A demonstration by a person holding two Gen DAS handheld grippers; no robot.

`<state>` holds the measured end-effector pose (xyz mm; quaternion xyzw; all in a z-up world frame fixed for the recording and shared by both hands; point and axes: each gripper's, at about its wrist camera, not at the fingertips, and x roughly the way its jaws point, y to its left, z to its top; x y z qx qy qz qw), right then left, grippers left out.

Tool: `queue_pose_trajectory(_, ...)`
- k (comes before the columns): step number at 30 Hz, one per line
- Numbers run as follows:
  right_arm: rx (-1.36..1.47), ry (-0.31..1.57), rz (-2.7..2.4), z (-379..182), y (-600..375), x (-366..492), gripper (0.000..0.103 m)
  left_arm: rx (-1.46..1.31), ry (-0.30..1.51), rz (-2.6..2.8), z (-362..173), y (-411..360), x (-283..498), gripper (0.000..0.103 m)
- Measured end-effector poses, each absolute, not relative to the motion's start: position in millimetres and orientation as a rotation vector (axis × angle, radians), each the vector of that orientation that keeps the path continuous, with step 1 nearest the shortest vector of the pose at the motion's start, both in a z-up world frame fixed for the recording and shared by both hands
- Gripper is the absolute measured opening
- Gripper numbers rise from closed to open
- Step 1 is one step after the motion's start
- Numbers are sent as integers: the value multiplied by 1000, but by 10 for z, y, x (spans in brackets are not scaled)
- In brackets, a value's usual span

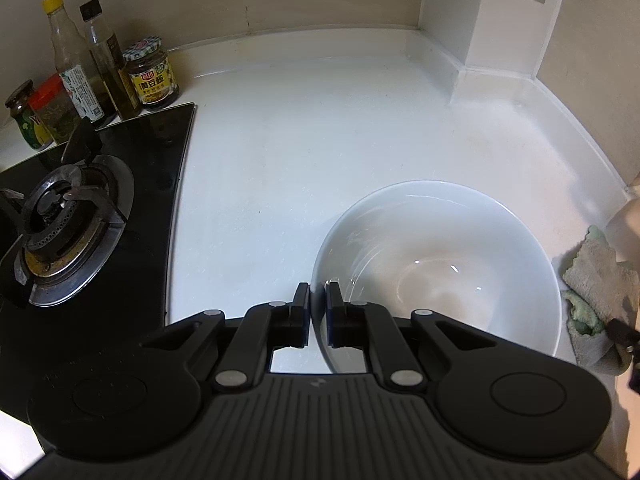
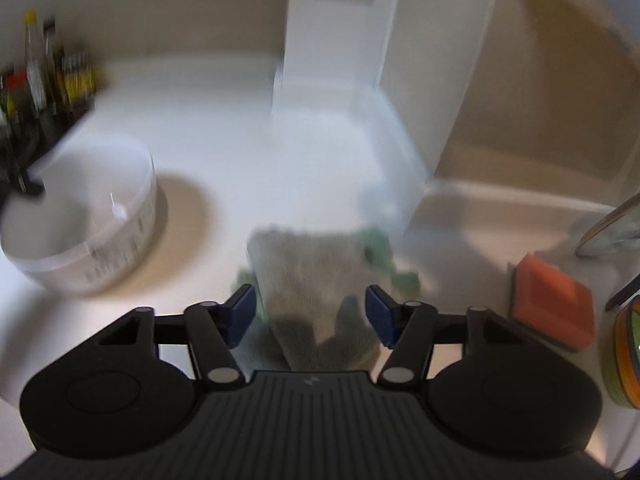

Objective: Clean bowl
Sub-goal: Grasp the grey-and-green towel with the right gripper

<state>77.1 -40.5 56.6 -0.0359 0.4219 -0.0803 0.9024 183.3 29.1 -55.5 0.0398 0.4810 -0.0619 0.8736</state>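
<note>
A white bowl [image 1: 440, 264] sits on the white counter. My left gripper [image 1: 318, 300] is shut on the bowl's near left rim, one finger outside and one inside. The bowl also shows at the left of the blurred right wrist view [image 2: 80, 220]. A grey and green cloth [image 2: 316, 284] lies on the counter to the right of the bowl; it also shows at the right edge of the left wrist view [image 1: 596, 296]. My right gripper [image 2: 310, 312] is open, its fingers either side of the cloth's near end, just above it.
A black gas hob [image 1: 80, 208] lies left of the bowl, with several sauce bottles and jars [image 1: 104, 76] behind it. An orange sponge [image 2: 552, 304] and a glass lid [image 2: 612, 228] lie to the right of the cloth. A white column [image 2: 336, 40] stands at the back.
</note>
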Motion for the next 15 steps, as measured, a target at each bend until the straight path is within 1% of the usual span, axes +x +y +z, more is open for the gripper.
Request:
queue_pose_trajectory(2,-104,900,-158,478,-379,808,50,78,1004,-120,-553,289,1812,6)
queue_pose_trajectory(7,-125,895,-135,469,-338,848,50,71,998,-112,-553,298,1785,6)
queue_pose_trajectory(15,-190,929,-128,296,-334,950,51,69,991,-108,-549,303,1745,6)
